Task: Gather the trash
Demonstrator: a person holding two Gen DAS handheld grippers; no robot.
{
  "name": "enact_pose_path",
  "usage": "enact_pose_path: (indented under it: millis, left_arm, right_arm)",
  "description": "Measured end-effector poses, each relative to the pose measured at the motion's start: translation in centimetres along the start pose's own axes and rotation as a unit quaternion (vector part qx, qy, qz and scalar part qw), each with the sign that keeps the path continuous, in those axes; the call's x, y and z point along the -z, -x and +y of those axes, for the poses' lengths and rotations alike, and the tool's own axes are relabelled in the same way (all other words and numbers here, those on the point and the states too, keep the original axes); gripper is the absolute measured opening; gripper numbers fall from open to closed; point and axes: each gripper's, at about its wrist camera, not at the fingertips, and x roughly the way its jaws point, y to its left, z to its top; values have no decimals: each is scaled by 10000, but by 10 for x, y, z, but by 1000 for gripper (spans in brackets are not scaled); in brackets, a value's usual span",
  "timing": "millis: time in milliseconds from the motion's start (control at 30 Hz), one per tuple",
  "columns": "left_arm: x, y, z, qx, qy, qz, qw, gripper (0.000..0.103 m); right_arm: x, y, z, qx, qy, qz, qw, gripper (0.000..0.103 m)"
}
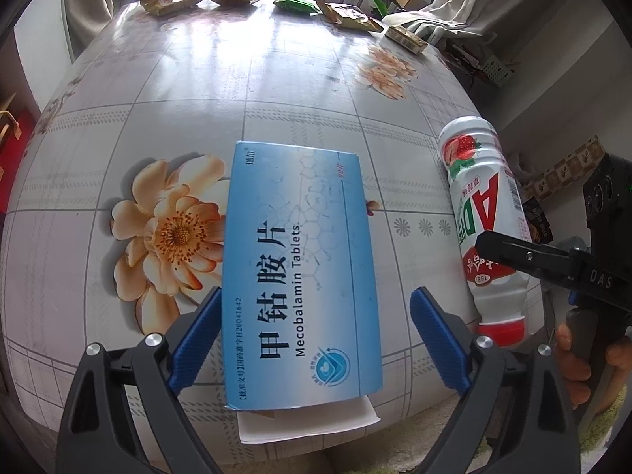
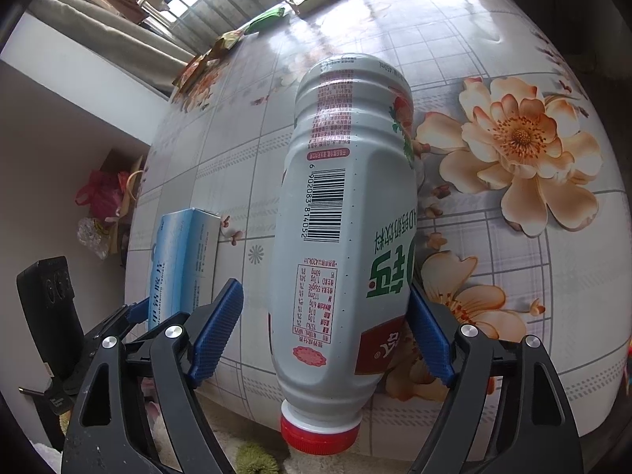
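Left wrist view: the left gripper [image 1: 314, 339] stands open around the near end of a blue medicine box [image 1: 300, 276], its left blue pad just at the box's edge and its right pad clear of it. The box lies flat on the flowered tablecloth [image 1: 197, 126], printed "Mecobalamin Tablets", with a white flap or leaflet [image 1: 308, 420] sticking out at its near end over the table edge. To the right this view shows the other tool from the side, a bare hand [image 1: 580, 359] on its handle, and the white drink bottle [image 1: 486, 213] face up with a strawberry picture and red cap. Right wrist view: the right gripper [image 2: 326, 333] is spread on either side of the lying bottle [image 2: 343, 213]; the left pad is apart from it, and whether the right pad touches cannot be told. Only here do the bottle's barcode and nutrition table show. Both views show snack wrappers [image 1: 347, 15] along the table's far edge.
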Motion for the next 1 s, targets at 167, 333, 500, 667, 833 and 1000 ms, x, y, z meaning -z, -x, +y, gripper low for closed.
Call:
enact_pose_path:
  millis: [167,333,500,667,833,1000]
  left_arm:
    - [0,-1,-2,-26,-26,-8,10000,92]
    - [0,-2,-3,-48,-59,-11,10000,93]
    - [0,-2,-4,-61,-73,-14,10000,94]
    - [1,-2,-4,-72,-88,-19,9999,94]
    - [0,-3,-4,-84,-96,-14,9999,94]
    - [1,-2,-5,-96,-111,-15,9999,94]
  right_arm:
    - [-1,-2,1,-16,-6,-4,10000,78]
    - [-1,-1,-1,-34,-14,-11,10000,78]
    - [-1,-1,-1,-31,-12,-12,10000,78]
    - [-1,-1,-1,-20,-8,-17,10000,78]
    - [-1,-1,-1,-16,-8,-17,10000,78]
    - [-2,-2,0,0,0,-17,10000,78]
